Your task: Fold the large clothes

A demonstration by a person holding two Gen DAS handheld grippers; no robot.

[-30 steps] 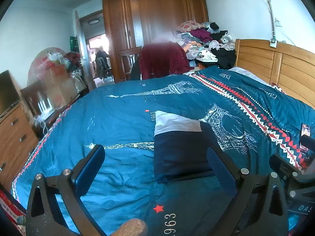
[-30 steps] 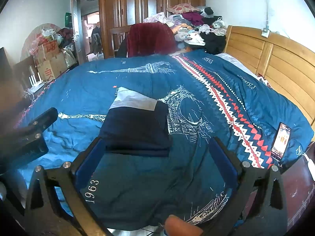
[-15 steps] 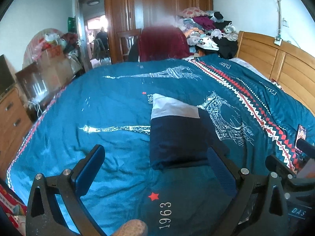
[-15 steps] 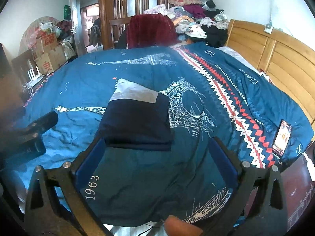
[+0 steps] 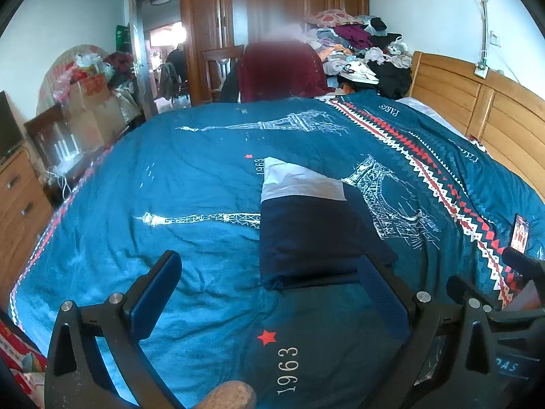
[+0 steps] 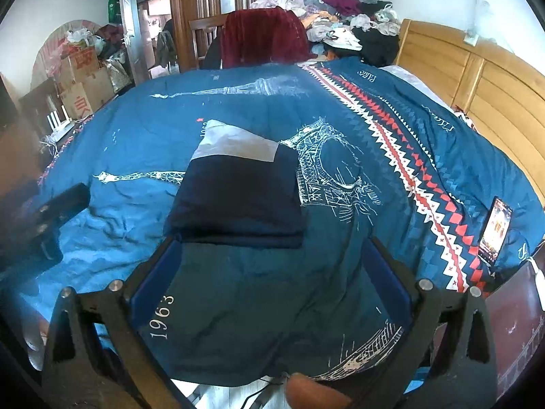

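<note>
A folded navy garment (image 5: 306,235) (image 6: 238,197) with a pale grey band at its far end lies flat on the blue Eiffel-tower bedspread (image 5: 190,177) (image 6: 357,177). My left gripper (image 5: 269,279) hovers open just short of its near edge, a little left of it, with nothing between the fingers. My right gripper (image 6: 269,255) stands open over the bedspread at the bed's near edge, right before the garment's near fold, and holds nothing. The left gripper also shows blurred at the left edge of the right wrist view.
A phone (image 6: 495,228) (image 5: 520,232) lies on the bedspread near the right edge. A wooden headboard (image 5: 477,102) lines the right side. Piled clothes (image 5: 357,44), a chair with a dark red cloth (image 6: 265,39) and a wardrobe stand beyond the bed. Boxes (image 5: 92,109) and a dresser (image 5: 17,211) stand left.
Both grippers have drawn slightly back and up from the folded garment; the left view has swung a little left. Both stay open. The garment has not moved.
</note>
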